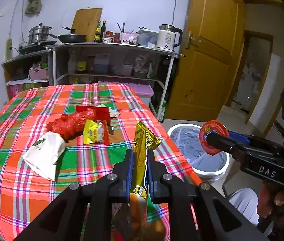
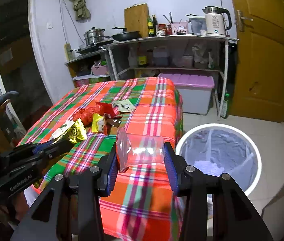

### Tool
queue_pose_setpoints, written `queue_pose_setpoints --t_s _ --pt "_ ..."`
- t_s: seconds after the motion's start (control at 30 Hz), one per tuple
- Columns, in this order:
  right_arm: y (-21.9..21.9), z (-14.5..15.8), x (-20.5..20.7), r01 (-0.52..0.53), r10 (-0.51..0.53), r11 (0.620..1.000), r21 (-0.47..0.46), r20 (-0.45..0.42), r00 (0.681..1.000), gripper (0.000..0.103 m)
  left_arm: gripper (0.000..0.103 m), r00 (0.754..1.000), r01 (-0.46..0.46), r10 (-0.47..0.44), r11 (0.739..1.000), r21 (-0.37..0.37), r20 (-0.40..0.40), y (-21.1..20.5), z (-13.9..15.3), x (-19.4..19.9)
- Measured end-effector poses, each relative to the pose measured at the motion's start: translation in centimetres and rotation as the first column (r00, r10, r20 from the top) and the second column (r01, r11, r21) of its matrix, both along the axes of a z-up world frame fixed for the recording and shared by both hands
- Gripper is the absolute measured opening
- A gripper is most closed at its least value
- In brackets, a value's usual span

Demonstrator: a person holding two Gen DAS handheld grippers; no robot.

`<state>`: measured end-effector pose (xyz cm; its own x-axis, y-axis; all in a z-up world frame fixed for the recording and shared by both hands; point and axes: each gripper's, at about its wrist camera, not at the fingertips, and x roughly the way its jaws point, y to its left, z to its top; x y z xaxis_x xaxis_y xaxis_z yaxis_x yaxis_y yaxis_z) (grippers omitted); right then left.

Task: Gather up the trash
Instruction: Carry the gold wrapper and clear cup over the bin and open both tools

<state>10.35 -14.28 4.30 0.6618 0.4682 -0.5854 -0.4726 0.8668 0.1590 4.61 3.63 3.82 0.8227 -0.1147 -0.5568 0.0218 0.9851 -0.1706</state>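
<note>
Carrying step. The left gripper (image 1: 139, 160), fingers closed, pinches a yellow snack wrapper (image 1: 142, 140) above the plaid surface (image 1: 31, 108). The right gripper (image 2: 139, 156), fingers half-spread, clamps a clear plastic cup (image 2: 142, 150), apparently red-lidded, beside the white bin (image 2: 218, 154). Next: carry both over the bin and release. Further wrappers (image 1: 75, 123) remain.

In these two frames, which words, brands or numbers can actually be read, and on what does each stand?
"DAS": white letters on the black body of the right tongs, left wrist view.
"56": display on the white kettle; the small print below it is too small to read.
Raised lettering on the body of the left tongs: too blurred to read.
Yellow wrapper, yellow packet, red lid, white bag, bottle labels: print unreadable.
</note>
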Motion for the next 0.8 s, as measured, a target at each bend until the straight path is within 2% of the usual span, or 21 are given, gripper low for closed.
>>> queue_pose_setpoints --t_s 0.43,0.8 --pt "-4.8 -0.1 0.2 0.087 -0.087 0.996 0.018 0.008 0.996 0.043 0.013 0.997 0.075 -0.075 0.997 0.014 0.001 -4.6 0.6 1.9" --pt "-8.4 -1.2 1.4 0.164 -0.164 0.986 0.021 -0.015 0.986 0.043 0.013 0.987 0.163 -0.162 0.987 0.017 -0.017 -8.8 -0.1 5.0"
